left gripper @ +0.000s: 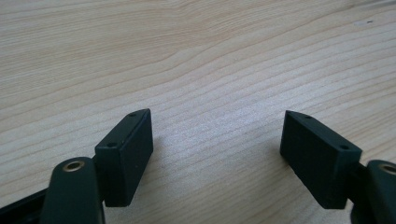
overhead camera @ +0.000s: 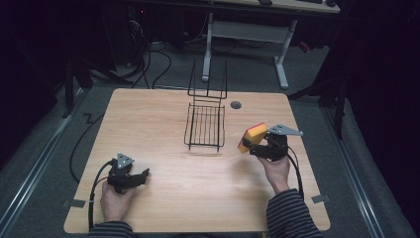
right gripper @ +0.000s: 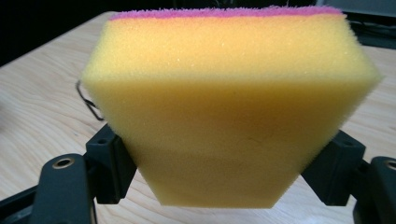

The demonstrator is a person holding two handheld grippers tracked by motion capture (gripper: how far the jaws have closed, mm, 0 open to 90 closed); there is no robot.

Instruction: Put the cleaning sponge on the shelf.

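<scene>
No writing, label, brand or number can be read anywhere here, neither on the tabletop nor on anything standing on it.

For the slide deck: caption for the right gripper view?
Right hand-held gripper squeezing a yellow sponge with pink scouring layer above the wooden table.

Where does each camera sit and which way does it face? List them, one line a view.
High view: above the person's side, looking forward and down on the table; both hands, left gripper, right gripper, wire basket.
Left gripper view: along its open jaws at bare wood.
Right gripper view: along its jaws, clamped on the sponge.
Shared: the high and right gripper views both show the sponge.
</scene>
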